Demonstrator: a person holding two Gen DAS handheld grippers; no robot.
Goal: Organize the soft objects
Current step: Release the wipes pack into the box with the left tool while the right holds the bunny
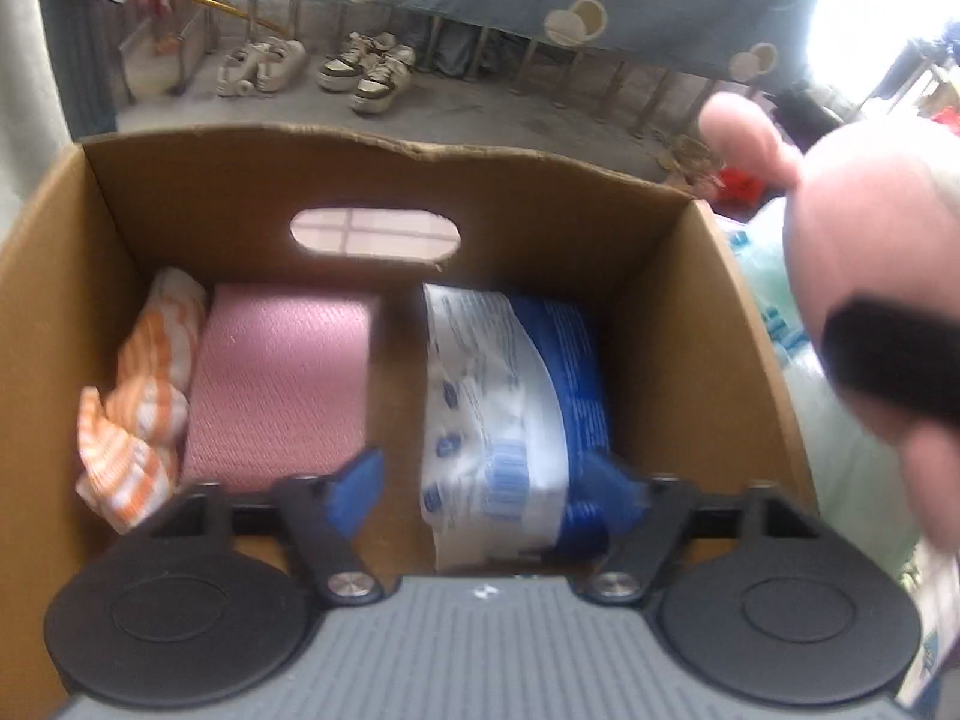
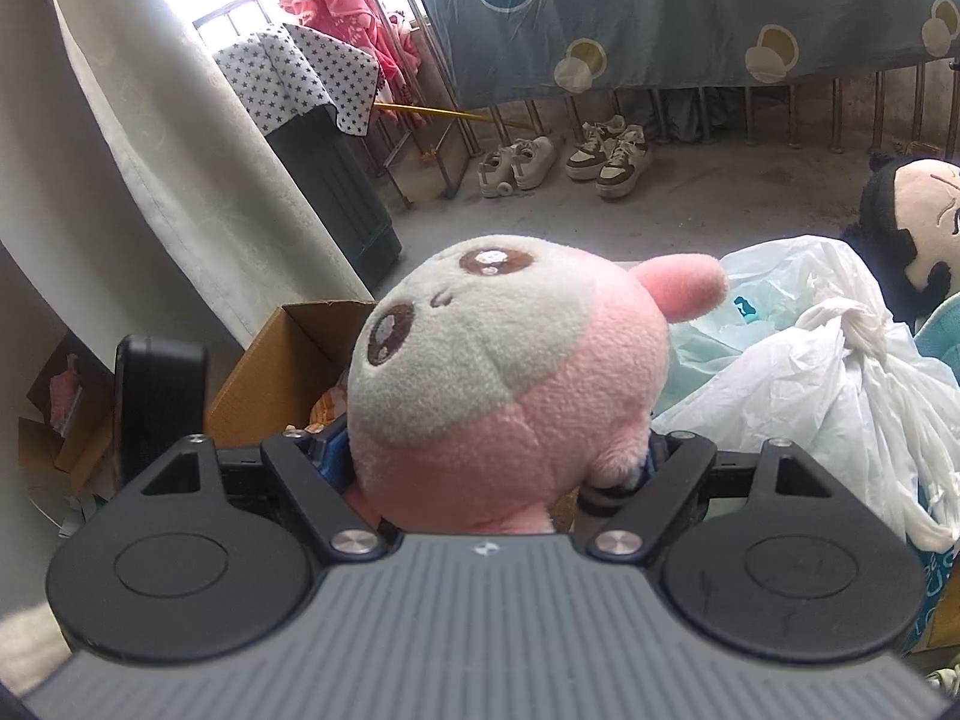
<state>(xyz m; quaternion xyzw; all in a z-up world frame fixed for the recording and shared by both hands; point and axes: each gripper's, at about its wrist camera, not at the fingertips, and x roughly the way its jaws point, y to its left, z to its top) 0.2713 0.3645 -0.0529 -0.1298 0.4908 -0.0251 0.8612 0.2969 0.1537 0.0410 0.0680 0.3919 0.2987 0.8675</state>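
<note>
A grey concrete floor [image 2: 690, 204] filled the upper frame. On it, at upper centre, stood white sneakers [image 2: 516, 165] beside brown-and-cream sneakers [image 2: 609, 159]; a dark bin [image 2: 336, 192] stood at upper left.

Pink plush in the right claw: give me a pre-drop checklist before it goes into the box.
1. Right claw shut on the plush: ok.
2. Left claw open and holding nothing: ok.
3. Free floor in the box: ok, a bare strip between the pink pad and the blue-white pack.
4. Strip wide enough for the plush: cannot tell.
5. Left claw out of the drop path: not ok, it sits over the box opening.
6. Plush above the opening: not ok, it is right of the box wall.
</note>
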